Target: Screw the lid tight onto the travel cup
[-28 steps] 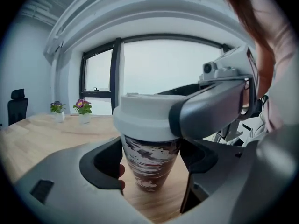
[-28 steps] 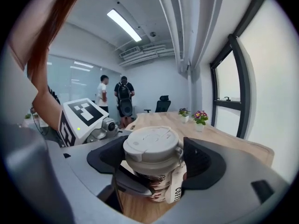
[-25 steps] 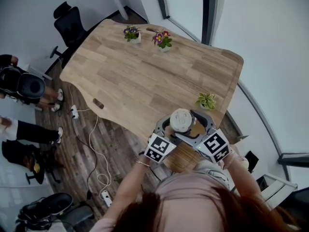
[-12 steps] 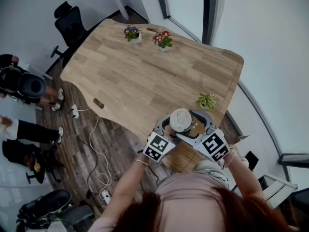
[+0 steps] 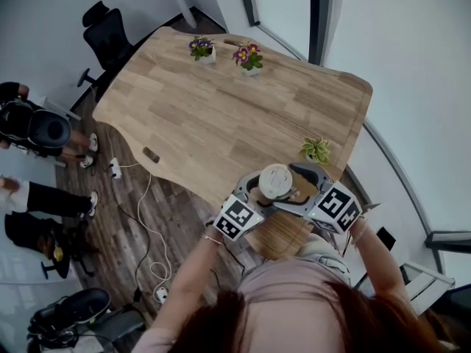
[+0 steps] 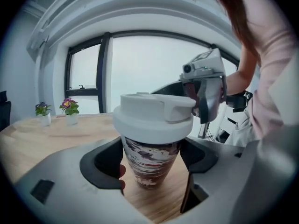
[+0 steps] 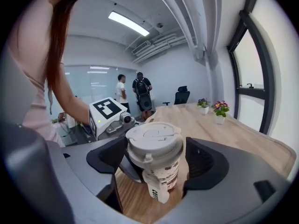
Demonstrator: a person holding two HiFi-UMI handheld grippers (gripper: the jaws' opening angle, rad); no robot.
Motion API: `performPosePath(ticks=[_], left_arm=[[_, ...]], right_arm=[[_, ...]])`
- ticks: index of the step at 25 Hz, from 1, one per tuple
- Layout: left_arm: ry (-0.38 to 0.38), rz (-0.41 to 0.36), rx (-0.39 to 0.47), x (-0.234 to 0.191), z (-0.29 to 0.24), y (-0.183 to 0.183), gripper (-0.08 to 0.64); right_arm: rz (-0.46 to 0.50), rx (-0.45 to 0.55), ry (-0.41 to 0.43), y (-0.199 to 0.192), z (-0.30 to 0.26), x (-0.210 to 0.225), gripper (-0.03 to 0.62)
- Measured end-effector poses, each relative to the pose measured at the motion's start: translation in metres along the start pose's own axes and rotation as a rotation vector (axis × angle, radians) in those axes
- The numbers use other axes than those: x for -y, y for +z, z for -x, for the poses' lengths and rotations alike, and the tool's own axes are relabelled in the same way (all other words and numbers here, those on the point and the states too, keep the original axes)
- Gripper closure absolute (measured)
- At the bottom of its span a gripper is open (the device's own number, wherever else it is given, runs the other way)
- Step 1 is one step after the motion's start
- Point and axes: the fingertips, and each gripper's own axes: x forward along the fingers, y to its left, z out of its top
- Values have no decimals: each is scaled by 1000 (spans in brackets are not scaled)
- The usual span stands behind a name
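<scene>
A travel cup [image 6: 152,164] with a brown patterned body and a white lid [image 6: 152,118] stands upright near the front edge of the wooden table [image 5: 221,109]. My left gripper [image 6: 152,158] is shut on the cup's body, its dark pads pressed against both sides. My right gripper [image 7: 156,158] is shut on the lid [image 7: 154,141] from the opposite side. In the head view the lid [image 5: 277,182] shows from above between the left gripper [image 5: 254,191] and the right gripper [image 5: 302,187]. The cup's body is hidden there.
A small green plant [image 5: 316,150] stands just beyond the cup. Two flower pots [image 5: 200,48] [image 5: 249,56] sit at the table's far end. An office chair [image 5: 107,35], people [image 5: 29,127] and floor cables [image 5: 140,219] lie to the left.
The right gripper's marker cube has swung to the right and upward around the lid. The left gripper's cube has shifted slightly left and up. The cup stays in place.
</scene>
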Motion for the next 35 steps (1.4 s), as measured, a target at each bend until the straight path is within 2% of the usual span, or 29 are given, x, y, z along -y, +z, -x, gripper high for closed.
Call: performPosePath(ticks=[2,4,7,10,12,15,19,21,23,24,26,32,33,35], left_arm=[[-42,-28,-19,3,2,-1,195],[-37,-32,-25,2,2,-1,195],[45,10,1,-1,0,1,195],[145,59,24,-4,0,2,195],[174,74,31,-4,0,1,195],[133,59,27,-3,0,0,195],[17,1,-6,1,3,-2,195],[-27,-23,-28,3,3,-3,195],[-36,-29,-39,3,3,-3,195],[-27,-25,-36,2,3,-2,195],[12,-4,-16,1,1,-1,195],[167,69,12,-3,0,0,195],[178,75,15,-4,0,0,195],[164,70,16,-3,0,0,195]], right_arm=[[-25,-13,52,-1,-1,-1,213],[-38,3,60,1,-2,-1,213],[-27,49,-46,2,-2,1,215],[-65,106,-176,2,-1,4,215],[-85,131,-214,1,-2,4,215],[-79,117,-165,0,-1,-1,213],[-10,50,-62,1,1,-2,213],[-5,11,1,1,0,-3,213],[-19,-8,41,1,-2,-3,213],[-28,-2,36,2,-3,-1,214],[-43,32,-18,4,-4,2,226],[-104,152,-248,5,-1,7,227],[-111,162,-259,5,-1,7,227],[-114,166,-228,4,0,5,227]])
